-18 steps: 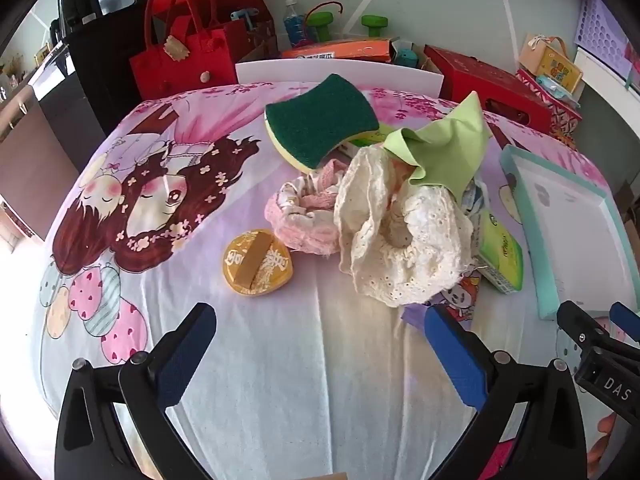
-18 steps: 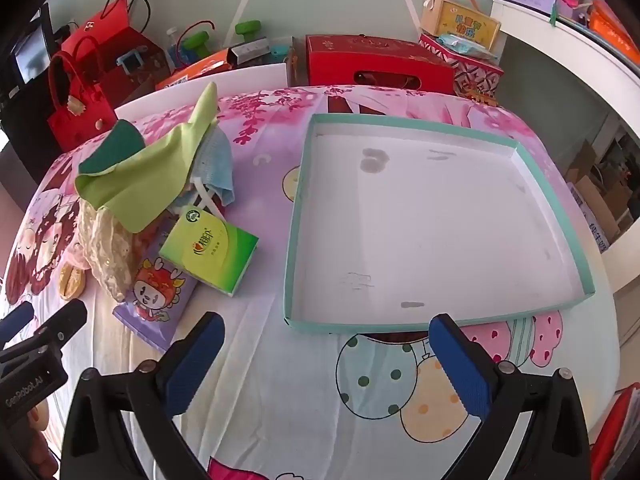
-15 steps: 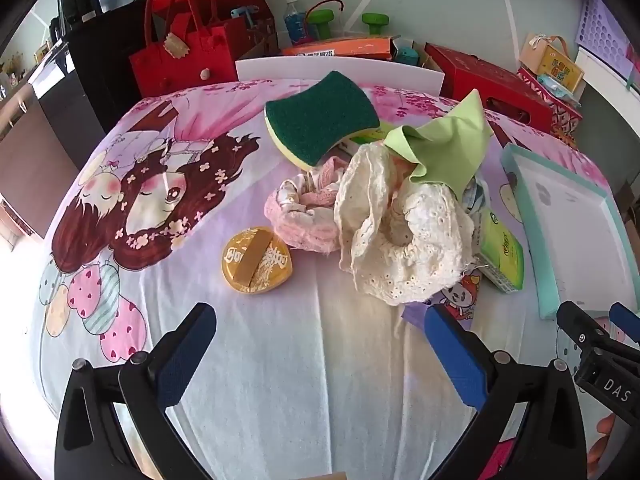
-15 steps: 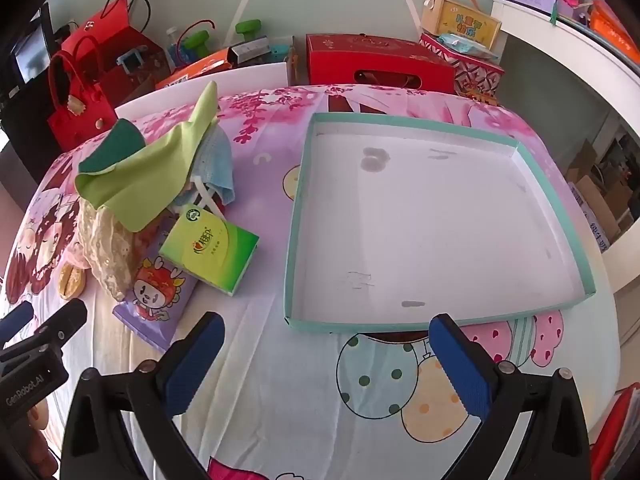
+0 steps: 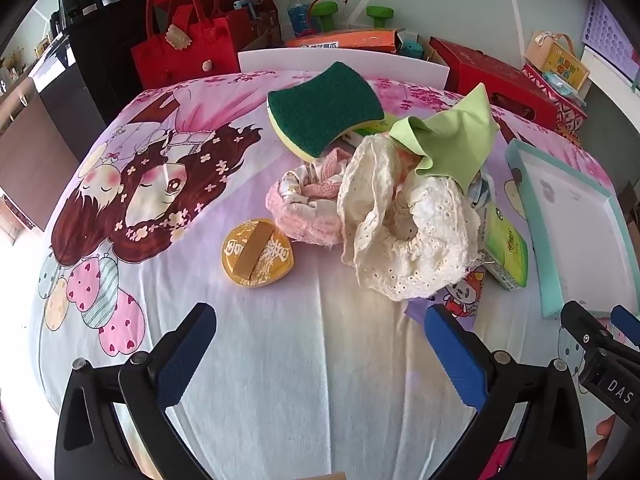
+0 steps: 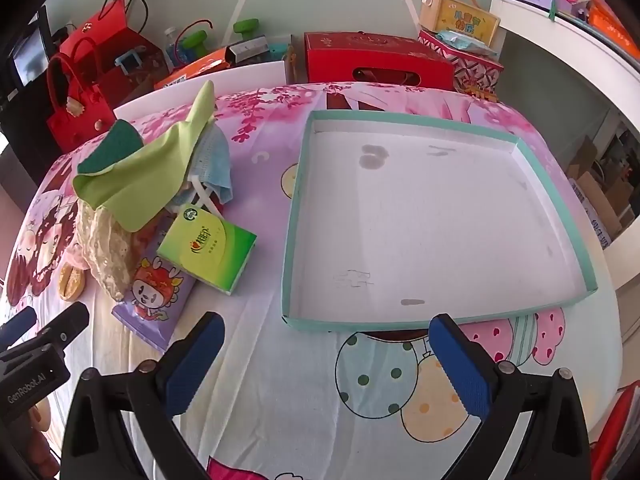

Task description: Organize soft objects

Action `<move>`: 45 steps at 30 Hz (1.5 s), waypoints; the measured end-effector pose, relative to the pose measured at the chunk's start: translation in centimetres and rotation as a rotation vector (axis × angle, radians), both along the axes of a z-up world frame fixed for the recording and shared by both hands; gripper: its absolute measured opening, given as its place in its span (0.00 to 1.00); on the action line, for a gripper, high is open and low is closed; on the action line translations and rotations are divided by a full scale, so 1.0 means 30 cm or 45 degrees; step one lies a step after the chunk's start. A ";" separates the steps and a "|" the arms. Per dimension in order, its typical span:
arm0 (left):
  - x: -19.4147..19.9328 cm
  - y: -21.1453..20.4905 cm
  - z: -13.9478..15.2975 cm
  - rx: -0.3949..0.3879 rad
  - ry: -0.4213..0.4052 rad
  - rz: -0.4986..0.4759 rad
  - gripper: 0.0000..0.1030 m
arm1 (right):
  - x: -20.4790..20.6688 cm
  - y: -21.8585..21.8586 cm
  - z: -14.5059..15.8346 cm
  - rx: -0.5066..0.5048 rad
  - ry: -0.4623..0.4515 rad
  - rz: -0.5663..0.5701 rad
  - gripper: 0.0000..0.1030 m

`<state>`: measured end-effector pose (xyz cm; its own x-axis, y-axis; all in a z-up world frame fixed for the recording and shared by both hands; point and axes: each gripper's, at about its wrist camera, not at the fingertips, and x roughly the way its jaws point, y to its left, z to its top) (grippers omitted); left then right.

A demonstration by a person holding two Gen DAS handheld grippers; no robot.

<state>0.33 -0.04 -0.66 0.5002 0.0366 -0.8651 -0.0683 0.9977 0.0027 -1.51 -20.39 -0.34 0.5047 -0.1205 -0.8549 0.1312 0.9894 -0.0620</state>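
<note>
A pile of soft things lies on the cartoon-print tablecloth: a green and yellow sponge (image 5: 324,106), a light green cloth (image 5: 456,136), a cream lace scrunchie (image 5: 408,228), a pink scrunchie (image 5: 304,204), a round yellow puff (image 5: 256,254) and a green tissue pack (image 5: 506,250). A blue face mask (image 6: 214,168) lies under the green cloth (image 6: 152,176). The teal-rimmed white tray (image 6: 560,208) is empty. My left gripper (image 5: 320,354) is open and empty, short of the pile. My right gripper (image 6: 326,364) is open and empty at the tray's near edge.
A purple cartoon packet (image 6: 154,300) lies beside the tissue pack (image 6: 206,248). Red bags (image 5: 180,44), red boxes (image 6: 376,62), green dumbbells (image 5: 378,14) and a water bottle stand beyond the table's far edge. The other gripper shows at each view's side.
</note>
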 end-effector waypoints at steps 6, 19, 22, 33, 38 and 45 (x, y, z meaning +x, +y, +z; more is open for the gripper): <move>-0.001 0.005 -0.002 0.000 0.008 -0.005 1.00 | -0.008 -0.009 -0.001 0.001 0.001 0.000 1.00; -0.003 0.011 -0.012 -0.002 0.027 -0.003 1.00 | -0.002 -0.007 0.002 -0.002 0.008 0.001 1.00; -0.002 0.014 -0.015 -0.003 0.031 -0.002 1.00 | 0.001 -0.003 -0.001 0.000 0.010 0.001 1.00; 0.000 0.021 -0.022 -0.006 0.045 0.010 1.00 | 0.001 -0.002 -0.002 0.002 0.012 0.000 1.00; 0.006 0.019 -0.025 -0.005 0.054 0.017 1.00 | 0.002 -0.006 -0.002 0.003 0.012 0.000 1.00; 0.008 0.019 -0.028 -0.004 0.059 0.019 1.00 | 0.002 -0.005 -0.002 0.004 0.014 0.001 1.00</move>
